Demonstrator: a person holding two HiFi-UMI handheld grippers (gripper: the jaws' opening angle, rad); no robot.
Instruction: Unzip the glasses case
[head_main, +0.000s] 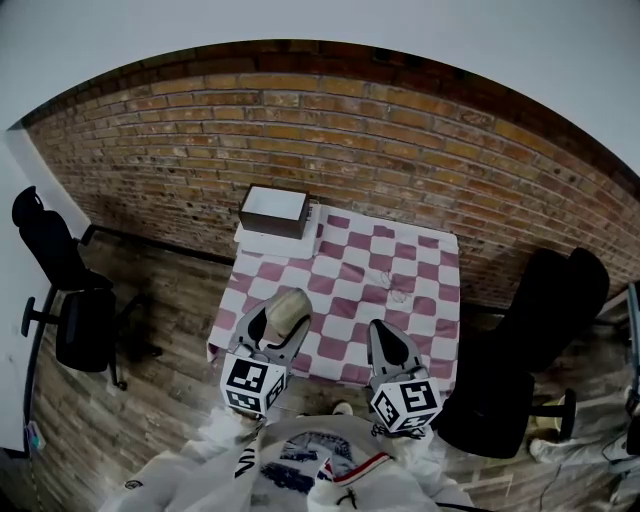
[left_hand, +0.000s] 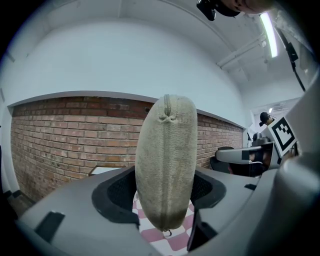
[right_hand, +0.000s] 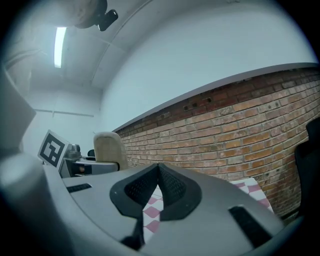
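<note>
**Head view.**
- Item: glasses case (head_main: 288, 305), beige, rough-woven, with rounded ends. It sits in my left gripper (head_main: 278, 328), over the near left part of the table (head_main: 400, 262) with its pink-and-white checked cloth. From above I see mostly one rounded end, so it stands on end across the jaws rather than lying flat.
- My right gripper (head_main: 382, 332) is near the case on its right, apart from it, over the near edge of the cloth. It is narrowed to a point with nothing in it.
- A box (head_main: 274, 210) sits at the far left corner of the table, with a brick wall (head_main: 420, 130) beyond.

**Left gripper view.**
- The case (left_hand: 166, 160) fills the centre as a long oval. Its long axis is upright, with the top leaning slightly right.
- A seam runs down the narrow edge that faces me. There is a small pucker near the top and a small dark loop at the lower end; I cannot tell whether that loop is the zip pull.
- The black mesh pads (left_hand: 117, 192) press on its two broad sides around mid-height, so this tool is clamped on the case. The checked cloth shows below.

**Right gripper view.**
- The jaws are closed pad to pad, with nothing between them.
- The case (right_hand: 109, 149) appears at the left, upright, rising above the left gripper's jaws.
</note>
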